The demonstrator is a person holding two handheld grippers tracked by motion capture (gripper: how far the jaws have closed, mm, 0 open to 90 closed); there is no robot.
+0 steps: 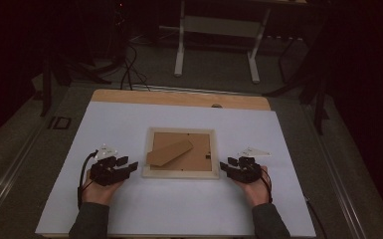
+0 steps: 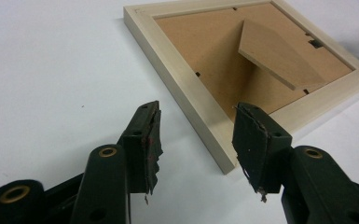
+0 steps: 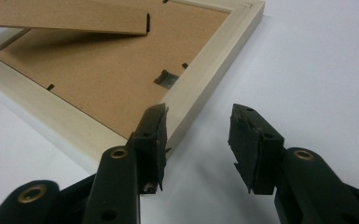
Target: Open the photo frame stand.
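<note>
A pale wooden picture frame (image 1: 180, 173) lies face down in the middle of the white tabletop (image 1: 129, 124). Its brown backing board (image 1: 201, 149) faces up, and the cardboard stand (image 1: 169, 152) is lifted off it. My left gripper (image 1: 129, 163) rests at the frame's near left corner, open. In the left gripper view that gripper (image 2: 196, 108) points at the frame's rim (image 2: 177, 74), whose corner shows between the jaws without touching the pads. My right gripper (image 1: 227, 163) sits open at the near right corner. In the right gripper view it (image 3: 199, 109) has its left pad beside the frame's rim (image 3: 214, 56).
A small metal hanger clip (image 3: 164, 78) sits on the backing near the right rim. A bare wooden strip (image 1: 179, 98) runs along the table's far edge. Beyond it are cables (image 1: 129, 69) and a white stand's legs (image 1: 180, 55) on the dark floor.
</note>
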